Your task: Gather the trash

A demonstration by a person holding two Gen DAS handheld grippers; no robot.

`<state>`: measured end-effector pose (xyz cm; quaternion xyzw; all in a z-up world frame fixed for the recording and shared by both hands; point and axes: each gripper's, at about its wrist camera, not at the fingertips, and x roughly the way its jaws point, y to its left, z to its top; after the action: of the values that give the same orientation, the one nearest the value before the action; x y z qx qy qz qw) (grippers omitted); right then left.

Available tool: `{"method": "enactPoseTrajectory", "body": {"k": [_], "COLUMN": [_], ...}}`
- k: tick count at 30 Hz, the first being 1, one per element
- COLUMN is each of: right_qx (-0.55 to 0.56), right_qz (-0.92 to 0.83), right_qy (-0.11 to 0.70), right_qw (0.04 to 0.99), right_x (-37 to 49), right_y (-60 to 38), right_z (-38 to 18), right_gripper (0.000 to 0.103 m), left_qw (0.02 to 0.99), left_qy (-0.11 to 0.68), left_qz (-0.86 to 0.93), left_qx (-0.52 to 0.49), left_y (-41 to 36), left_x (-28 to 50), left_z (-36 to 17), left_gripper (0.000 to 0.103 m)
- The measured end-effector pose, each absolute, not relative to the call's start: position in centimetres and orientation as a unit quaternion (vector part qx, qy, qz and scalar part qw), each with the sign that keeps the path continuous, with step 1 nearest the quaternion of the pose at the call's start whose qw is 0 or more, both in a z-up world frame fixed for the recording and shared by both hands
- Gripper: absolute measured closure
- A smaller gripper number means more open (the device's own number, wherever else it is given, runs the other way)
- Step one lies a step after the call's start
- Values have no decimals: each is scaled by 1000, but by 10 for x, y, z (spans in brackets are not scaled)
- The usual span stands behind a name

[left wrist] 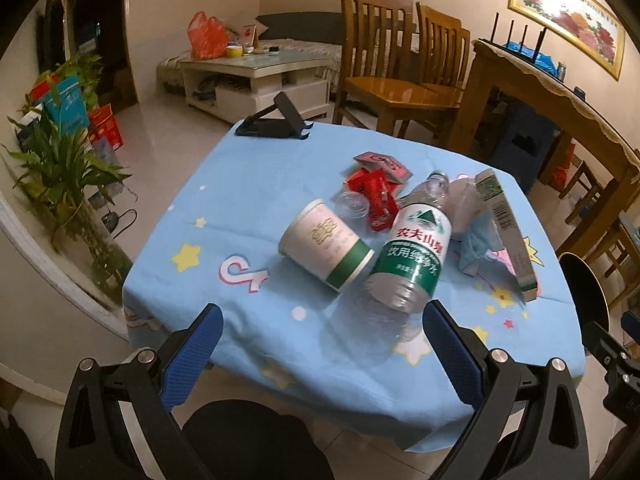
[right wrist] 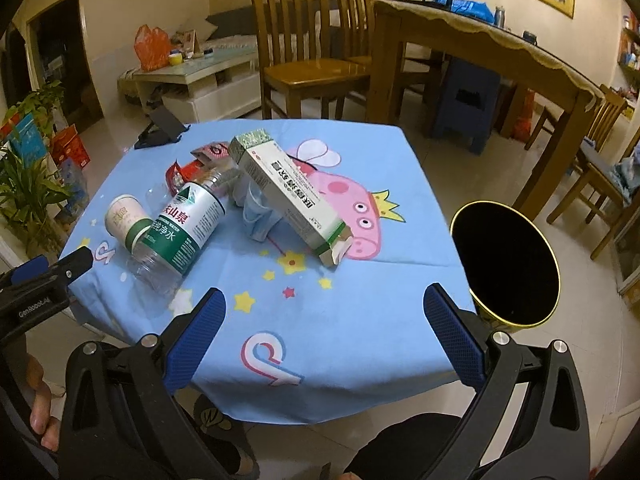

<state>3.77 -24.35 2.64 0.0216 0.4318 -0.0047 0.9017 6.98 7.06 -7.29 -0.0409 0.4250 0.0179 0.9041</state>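
Observation:
Trash lies on a small table with a blue cartoon cloth [left wrist: 248, 184] [right wrist: 304, 360]. A paper cup [left wrist: 326, 244] [right wrist: 126, 220] lies on its side beside an empty water bottle [left wrist: 412, 248] [right wrist: 178, 232]. Red wrappers [left wrist: 378, 192] [right wrist: 180, 174], a small clear lid [left wrist: 352, 204], a blue face mask [left wrist: 476, 248] [right wrist: 258, 218] and a long green-and-white carton [left wrist: 508, 224] [right wrist: 292, 196] lie behind. My left gripper [left wrist: 322, 330] is open and empty above the near table edge. My right gripper [right wrist: 324, 312] is open and empty, nearer the bin [right wrist: 506, 264].
The black gold-rimmed bin [left wrist: 584, 280] stands on the floor right of the table. A black phone stand [left wrist: 280, 120] [right wrist: 160, 126] sits at the far table edge. Wooden chairs [left wrist: 384, 60], a dining table [right wrist: 480, 52], a coffee table [left wrist: 256, 76] and potted plants [left wrist: 60, 168] surround.

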Motion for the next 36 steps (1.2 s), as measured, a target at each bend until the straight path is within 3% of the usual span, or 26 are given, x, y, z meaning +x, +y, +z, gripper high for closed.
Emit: {"method": "enactPoseTrajectory", "body": {"k": [36], "right_qx": [34], "right_qz": [-7], "right_qy": [453], "right_qw": [891], "right_x": [58], "right_y": [-254], "right_z": [7], "right_gripper": [5], "left_qw": [906], "left_qy": [423], "left_qz": [18], "left_qx": [-2], "left_y": [52], "left_x": [75], "left_z": [-74], "left_gripper": [6]}}
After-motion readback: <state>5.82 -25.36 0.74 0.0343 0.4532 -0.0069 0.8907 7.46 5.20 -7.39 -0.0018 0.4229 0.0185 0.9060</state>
